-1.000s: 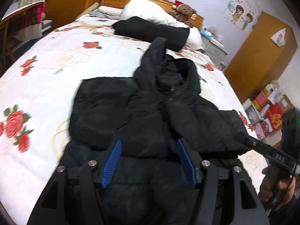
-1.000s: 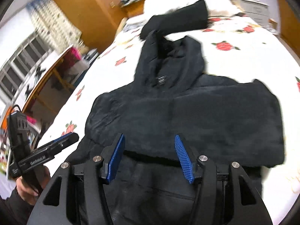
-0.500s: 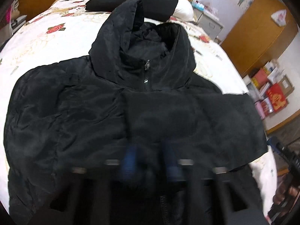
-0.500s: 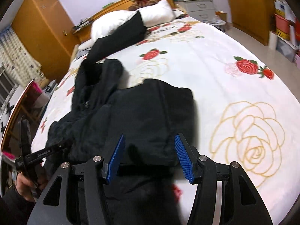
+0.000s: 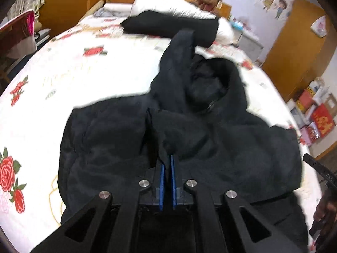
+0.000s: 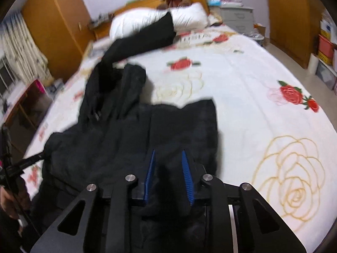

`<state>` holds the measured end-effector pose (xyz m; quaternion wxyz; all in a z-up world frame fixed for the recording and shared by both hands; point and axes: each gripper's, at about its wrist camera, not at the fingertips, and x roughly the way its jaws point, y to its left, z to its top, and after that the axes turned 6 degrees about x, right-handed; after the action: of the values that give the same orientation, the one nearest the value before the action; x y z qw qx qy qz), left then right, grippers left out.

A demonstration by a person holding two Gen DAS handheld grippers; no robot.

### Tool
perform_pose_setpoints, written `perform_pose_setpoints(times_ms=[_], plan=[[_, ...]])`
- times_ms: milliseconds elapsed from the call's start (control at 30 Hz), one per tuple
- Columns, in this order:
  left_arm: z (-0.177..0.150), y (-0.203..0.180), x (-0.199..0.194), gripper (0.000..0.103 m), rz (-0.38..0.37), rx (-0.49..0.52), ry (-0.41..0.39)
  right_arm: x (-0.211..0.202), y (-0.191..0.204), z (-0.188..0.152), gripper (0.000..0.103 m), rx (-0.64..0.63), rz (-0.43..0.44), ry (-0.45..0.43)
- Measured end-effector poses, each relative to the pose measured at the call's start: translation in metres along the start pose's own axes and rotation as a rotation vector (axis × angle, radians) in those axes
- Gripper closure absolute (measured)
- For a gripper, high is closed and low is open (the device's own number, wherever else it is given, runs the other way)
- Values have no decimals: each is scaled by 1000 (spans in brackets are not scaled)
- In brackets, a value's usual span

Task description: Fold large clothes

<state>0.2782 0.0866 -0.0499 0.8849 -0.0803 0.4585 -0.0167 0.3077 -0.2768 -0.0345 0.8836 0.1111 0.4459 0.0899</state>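
- My left gripper [image 5: 166, 160]: blue pads nearly together, clenched on a thin pinch of the black jacket [image 5: 189, 147] at the near middle of its folded front.
- My right gripper [image 6: 168, 160]: pads partly apart with a bulk of jacket cloth between them; whether they press it firmly — I cannot tell.
- The jacket lies on the floral bedspread [image 6: 263, 105], sleeves seemingly folded across the chest, hood [image 5: 210, 84] pointing to the far end toward the white pillow [image 6: 185, 19].
- Step in hand, as I judge it: lifting the near hem to fold it toward the hood. Done well, both grips rise level and travel together — uneven pull would skew the padded layers.
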Motion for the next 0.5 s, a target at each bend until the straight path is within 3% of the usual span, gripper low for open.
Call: perform_pose_setpoints(times_ms=[100,333,400,500], plan=[[-12,5,16,97,30,-3,9,29,-4,-11,80,11,-22,58],[-22,6,29,97,71,29,-2,39,3,-22,80,-31,-15,47],[-25,4,36,96,74,36,7,55,-3,-27,80,-12,-9,87],[-23,3,35,94,85,41,12,59,5,-28,80,-56,-50,92]])
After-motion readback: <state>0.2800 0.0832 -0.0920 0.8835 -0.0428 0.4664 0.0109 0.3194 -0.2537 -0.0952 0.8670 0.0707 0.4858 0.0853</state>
